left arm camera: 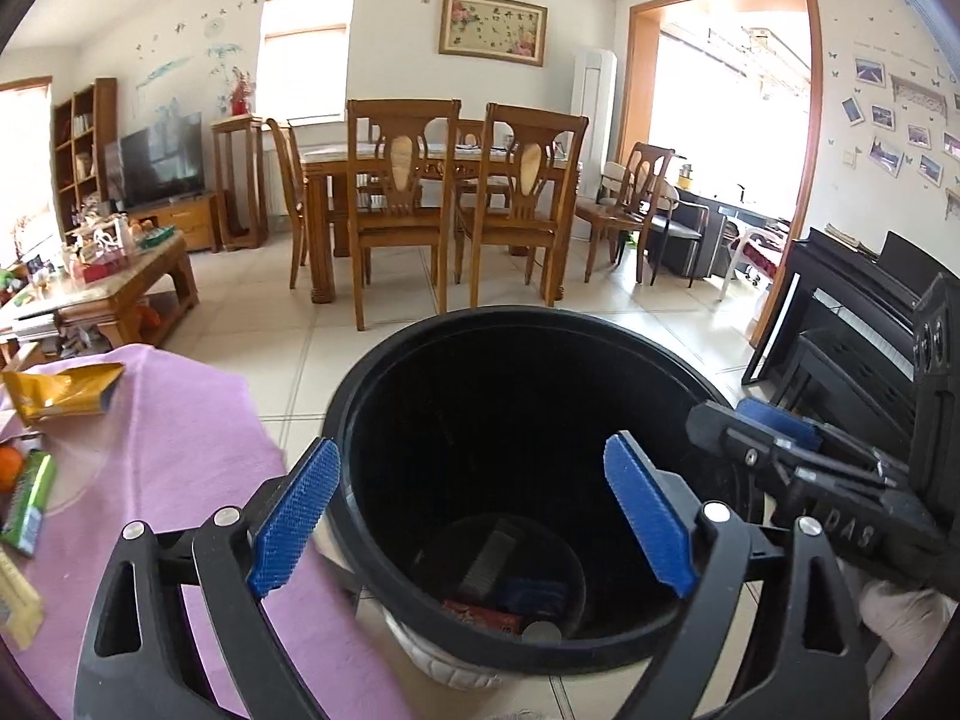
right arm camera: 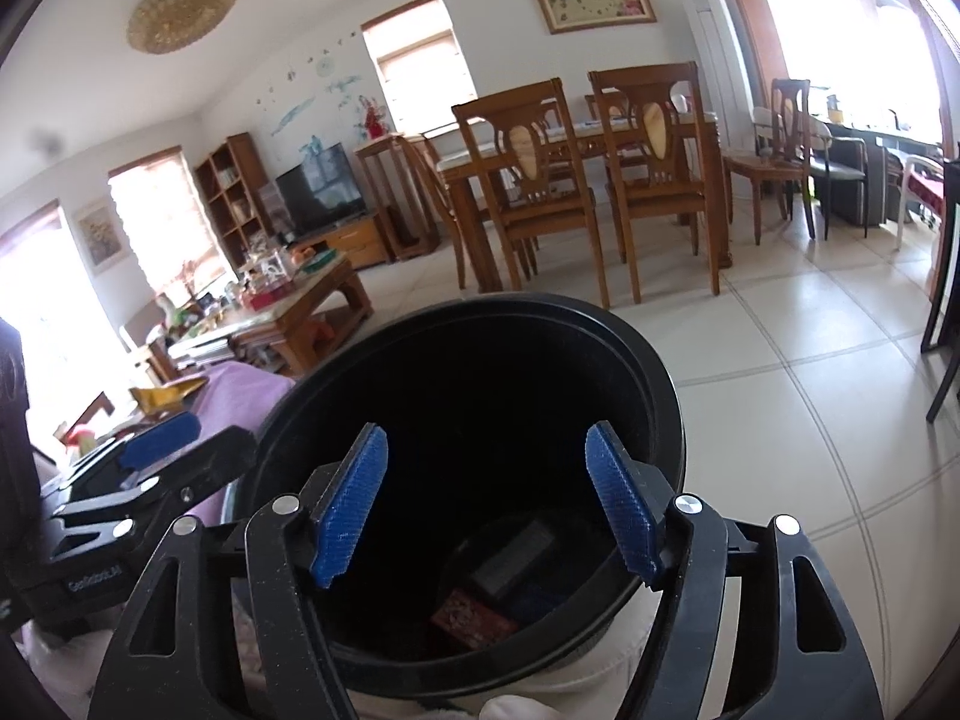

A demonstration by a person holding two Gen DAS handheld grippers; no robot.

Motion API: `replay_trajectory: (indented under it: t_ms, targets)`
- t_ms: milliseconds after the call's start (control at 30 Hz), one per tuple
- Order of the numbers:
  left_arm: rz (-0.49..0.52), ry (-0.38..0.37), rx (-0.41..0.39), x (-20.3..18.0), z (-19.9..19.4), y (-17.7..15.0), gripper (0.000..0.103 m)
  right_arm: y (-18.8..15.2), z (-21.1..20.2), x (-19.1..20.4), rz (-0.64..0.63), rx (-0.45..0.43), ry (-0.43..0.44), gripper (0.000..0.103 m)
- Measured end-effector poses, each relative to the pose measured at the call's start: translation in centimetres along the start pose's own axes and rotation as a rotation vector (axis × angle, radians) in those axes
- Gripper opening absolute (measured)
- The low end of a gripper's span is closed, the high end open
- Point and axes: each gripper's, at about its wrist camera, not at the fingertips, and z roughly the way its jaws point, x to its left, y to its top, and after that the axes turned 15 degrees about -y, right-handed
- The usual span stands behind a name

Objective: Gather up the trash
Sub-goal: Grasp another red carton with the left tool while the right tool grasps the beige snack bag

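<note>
A black round trash bin (left arm camera: 372,396) stands on the floor beside a table with a purple cloth (left arm camera: 180,420). Inside lie a red wrapper (left arm camera: 480,621), a grey packet (left arm camera: 489,558) and a blue item. My left gripper (left arm camera: 474,516) is open and empty over the bin's left rim. My right gripper (right arm camera: 486,504) is open and empty above the bin's (right arm camera: 654,372) mouth; it also shows at the right of the left wrist view (left arm camera: 774,438). On the cloth lie a gold wrapper (left arm camera: 60,390), a green wrapper (left arm camera: 30,498) and an orange (left arm camera: 9,468).
A wooden dining table with chairs (left arm camera: 420,192) stands behind the bin on a tiled floor (right arm camera: 780,360). A cluttered wooden coffee table (left arm camera: 120,276) is at the left. A black piano (left arm camera: 852,324) is at the right.
</note>
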Motion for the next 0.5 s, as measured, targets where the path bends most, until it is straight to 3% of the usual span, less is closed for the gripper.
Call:
replay_trajectory:
  t_ms: [267, 500]
  targets:
    - [-0.053, 0.067, -0.088, 3.0, -7.6, -0.1, 0.098, 0.3, -2.3, 4.6, -0.034, -0.02, 0.043, 0.088]
    - [-0.166, 0.248, -0.177, 9.6, -16.0, -2.3, 0.098, 0.2, -3.8, 12.9, -0.115, -0.021, 0.148, 0.092]
